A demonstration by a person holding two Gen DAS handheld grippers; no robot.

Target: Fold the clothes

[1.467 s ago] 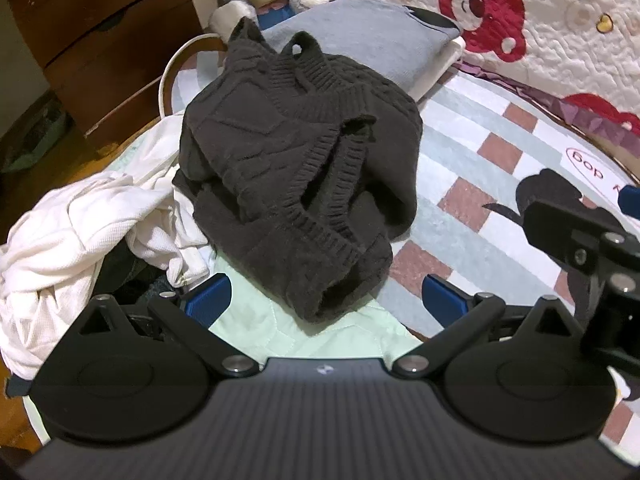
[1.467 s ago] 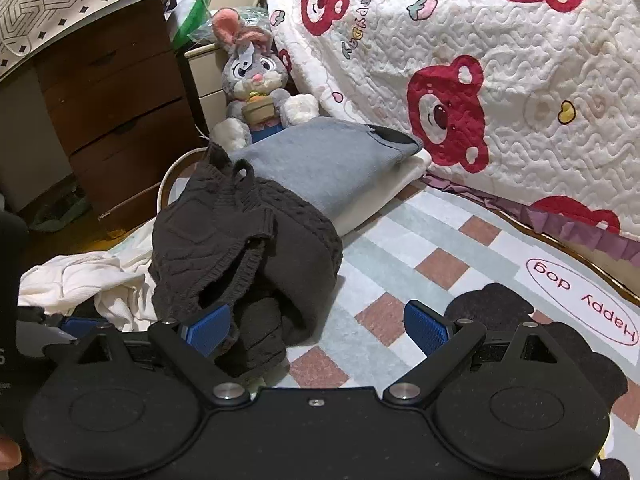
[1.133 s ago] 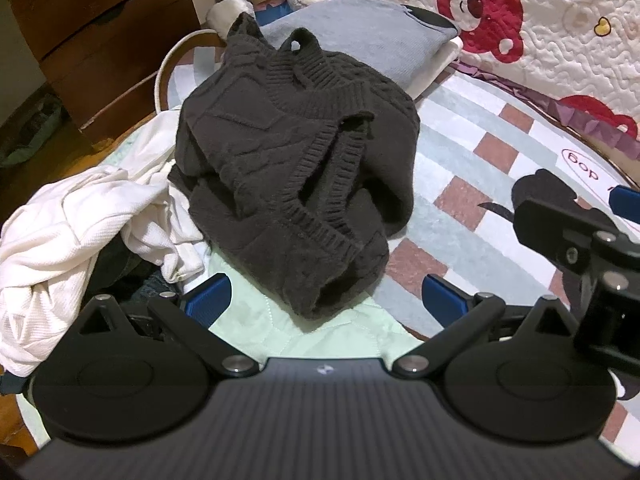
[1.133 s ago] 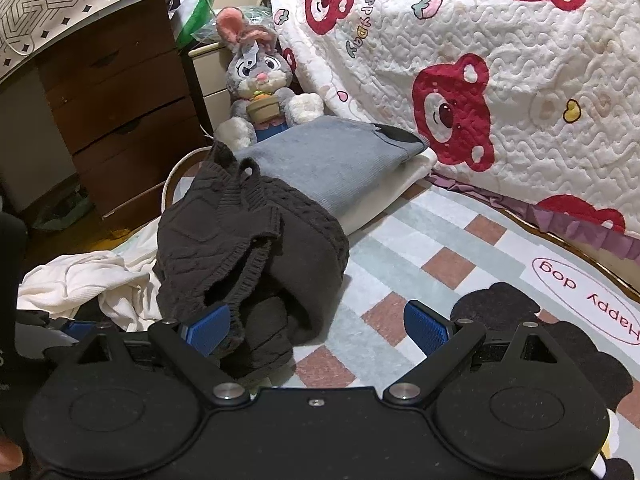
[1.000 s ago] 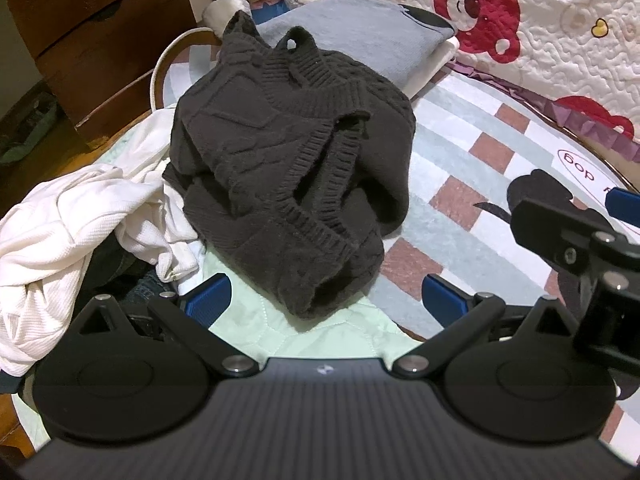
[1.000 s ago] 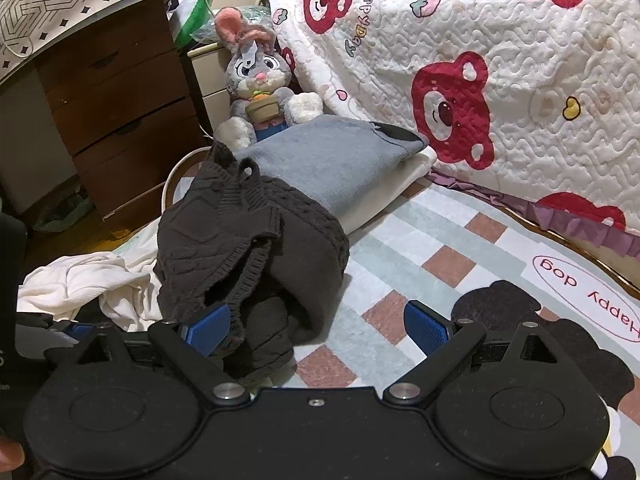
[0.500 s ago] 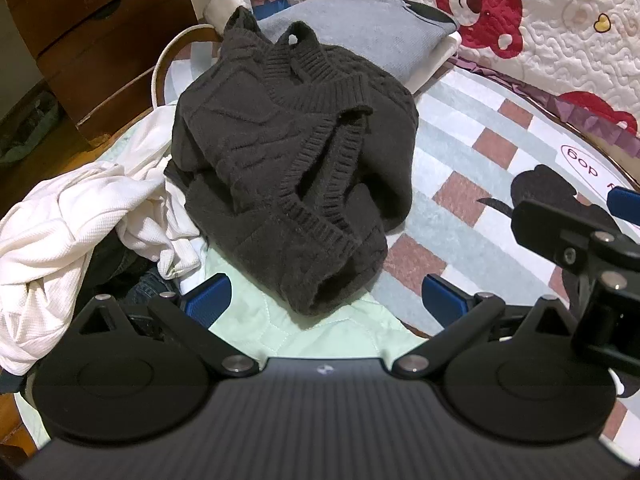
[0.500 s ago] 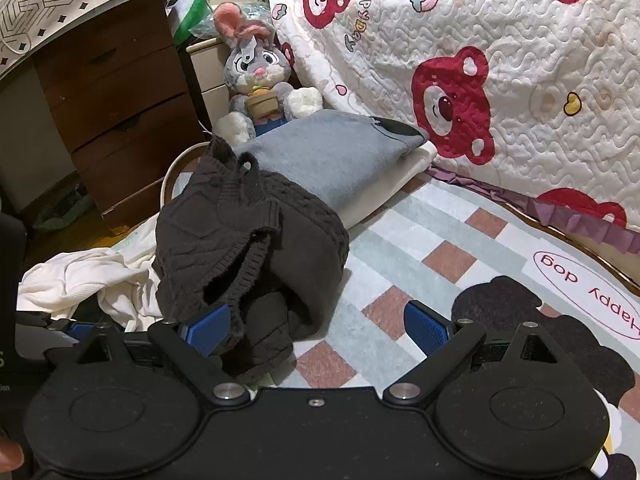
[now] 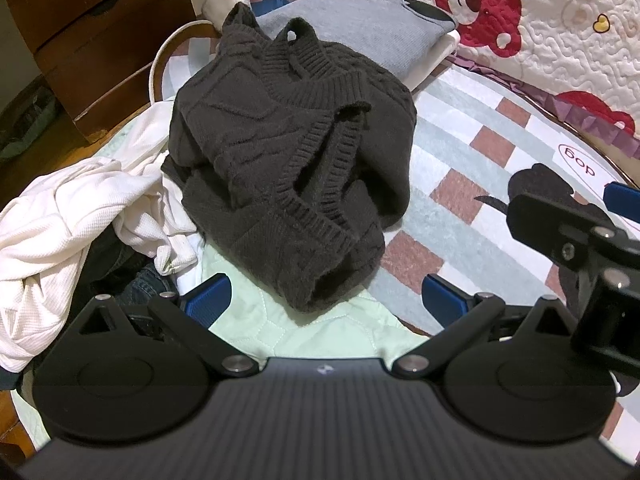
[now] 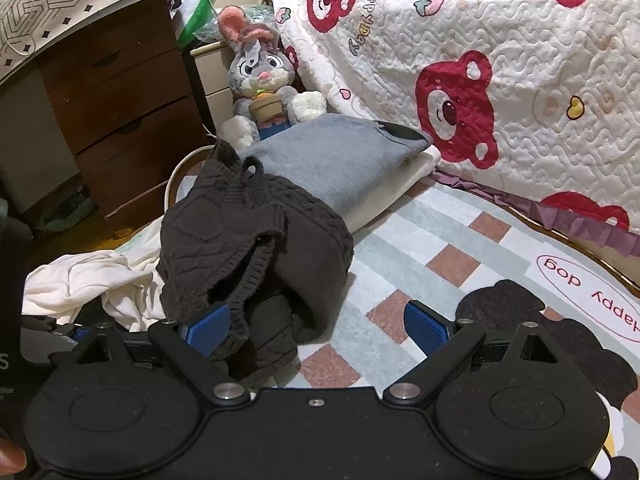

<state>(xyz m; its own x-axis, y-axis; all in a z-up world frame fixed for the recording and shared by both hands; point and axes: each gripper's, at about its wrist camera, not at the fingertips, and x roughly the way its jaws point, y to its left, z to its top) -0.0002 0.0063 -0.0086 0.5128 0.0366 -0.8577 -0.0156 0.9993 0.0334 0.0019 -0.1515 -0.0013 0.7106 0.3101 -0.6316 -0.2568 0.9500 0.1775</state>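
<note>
A dark cable-knit sweater lies crumpled on the checked mat; it also shows in the right wrist view. My left gripper is open and empty, just short of the sweater's near hem. My right gripper is open and empty, its left finger right by the sweater's lower folds. The right gripper's body shows at the right edge of the left wrist view.
A white garment lies heaped to the left on a pale green quilted cloth. A folded grey garment on a cream one sits behind the sweater. A plush rabbit, a wooden dresser and a bear-print quilt stand beyond.
Both grippers have drifted slightly; the views shift a little. The sweater has not moved, and both grippers stay open.
</note>
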